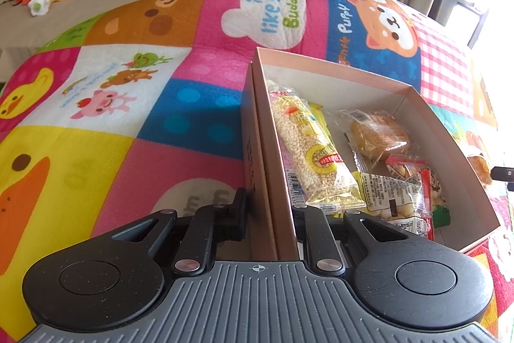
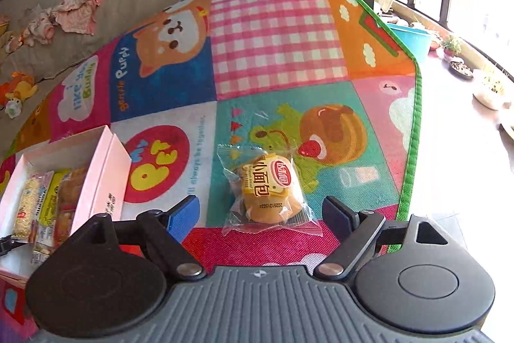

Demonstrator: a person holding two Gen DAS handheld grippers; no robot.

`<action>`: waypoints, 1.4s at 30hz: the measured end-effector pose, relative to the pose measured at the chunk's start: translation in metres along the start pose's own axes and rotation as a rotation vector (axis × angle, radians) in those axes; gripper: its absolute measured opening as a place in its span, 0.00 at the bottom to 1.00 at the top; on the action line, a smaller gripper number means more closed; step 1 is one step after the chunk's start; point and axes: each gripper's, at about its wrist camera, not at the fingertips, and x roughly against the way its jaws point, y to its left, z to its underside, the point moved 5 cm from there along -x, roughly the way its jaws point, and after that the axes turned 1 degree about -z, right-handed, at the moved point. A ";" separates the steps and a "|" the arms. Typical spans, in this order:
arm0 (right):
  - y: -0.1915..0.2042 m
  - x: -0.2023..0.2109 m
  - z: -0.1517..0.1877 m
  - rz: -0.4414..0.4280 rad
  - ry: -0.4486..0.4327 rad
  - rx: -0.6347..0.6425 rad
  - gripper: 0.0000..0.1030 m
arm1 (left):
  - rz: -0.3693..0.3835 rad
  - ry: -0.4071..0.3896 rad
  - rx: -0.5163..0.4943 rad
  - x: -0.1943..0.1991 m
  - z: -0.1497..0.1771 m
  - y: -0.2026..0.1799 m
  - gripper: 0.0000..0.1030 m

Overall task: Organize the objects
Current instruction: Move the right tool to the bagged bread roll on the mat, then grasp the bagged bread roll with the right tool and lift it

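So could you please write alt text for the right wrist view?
The open right gripper hovers around a wrapped bun lying on a colourful mat. A box of snacks sits at the left.

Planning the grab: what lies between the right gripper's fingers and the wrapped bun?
Only bare play mat, seen in the right wrist view; right gripper is open around the wrapped bun.

One box [image 1: 324,69] is being counted, with four snack packets seen inside it; one wrapped bun [image 2: 268,187] is being counted on the single play mat [image 2: 276,53]. Two grippers are being counted.
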 end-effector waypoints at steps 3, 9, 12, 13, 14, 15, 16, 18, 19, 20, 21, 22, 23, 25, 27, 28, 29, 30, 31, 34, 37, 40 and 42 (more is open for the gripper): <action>-0.010 -0.030 0.002 0.037 0.018 -0.028 0.82 | -0.003 0.000 -0.006 0.000 0.000 0.000 0.18; -0.007 -0.066 -0.001 0.049 0.043 0.001 0.82 | -0.007 -0.004 -0.009 0.000 0.001 0.000 0.18; -0.001 -0.072 -0.003 0.049 0.060 0.020 0.75 | -0.005 -0.005 -0.008 -0.001 0.001 0.000 0.18; 0.002 -0.072 -0.003 0.057 0.062 0.035 0.70 | -0.004 -0.006 -0.007 -0.001 0.001 0.001 0.18; 0.005 -0.071 -0.003 0.067 0.068 0.055 0.66 | -0.003 -0.006 -0.007 -0.001 0.001 0.000 0.18; 0.006 -0.070 -0.003 0.068 0.073 0.066 0.64 | -0.002 -0.007 -0.005 -0.001 0.001 0.000 0.18; 0.007 -0.068 -0.002 0.070 0.077 0.068 0.62 | -0.001 -0.008 -0.004 -0.001 0.001 0.000 0.18; 0.006 -0.062 0.001 0.070 0.089 0.070 0.60 | 0.000 -0.009 -0.003 -0.001 0.002 0.000 0.18; 0.006 -0.059 0.003 0.070 0.093 0.072 0.60 | 0.001 -0.009 -0.002 -0.001 0.001 0.000 0.18; 0.006 -0.055 0.006 0.070 0.097 0.075 0.59 | 0.003 -0.009 -0.002 -0.001 0.002 0.001 0.18; 0.005 -0.050 0.011 0.068 0.103 0.078 0.59 | 0.002 -0.009 -0.002 -0.001 0.002 0.001 0.18; 0.005 -0.045 0.015 0.065 0.109 0.081 0.59 | 0.002 -0.009 -0.002 -0.001 0.001 0.001 0.18; 0.004 -0.039 0.020 0.060 0.114 0.082 0.59 | 0.002 -0.010 -0.002 -0.001 0.002 0.001 0.18; 0.003 -0.028 0.029 0.048 0.126 0.080 0.59 | 0.002 -0.009 -0.001 -0.001 0.001 0.001 0.18; 0.006 -0.016 0.041 0.030 0.139 0.079 0.59 | 0.002 -0.009 -0.002 -0.001 0.002 0.001 0.18; 0.008 -0.010 0.048 0.018 0.143 0.086 0.59 | 0.002 -0.009 -0.002 -0.001 0.001 0.001 0.18; 0.013 -0.003 0.054 0.007 0.147 0.098 0.59 | 0.002 -0.009 -0.002 -0.001 0.002 0.001 0.18; 0.017 0.003 0.061 0.001 0.149 0.111 0.59 | 0.002 -0.009 -0.002 -0.001 0.002 0.001 0.18; 0.022 0.008 0.066 -0.007 0.152 0.121 0.59 | 0.002 -0.009 -0.001 -0.001 0.001 0.001 0.18; 0.039 0.025 0.085 -0.065 0.165 0.149 0.59 | 0.001 -0.009 -0.002 -0.001 0.002 0.001 0.18; 0.055 0.036 0.101 -0.096 0.164 0.192 0.59 | 0.002 -0.009 -0.003 -0.001 0.002 0.001 0.18; 0.068 0.041 0.109 -0.090 0.146 0.240 0.60 | 0.002 -0.009 -0.002 -0.001 0.002 0.001 0.18; 0.072 0.041 0.109 -0.099 0.142 0.247 0.60 | 0.002 -0.009 -0.003 -0.001 0.002 0.001 0.18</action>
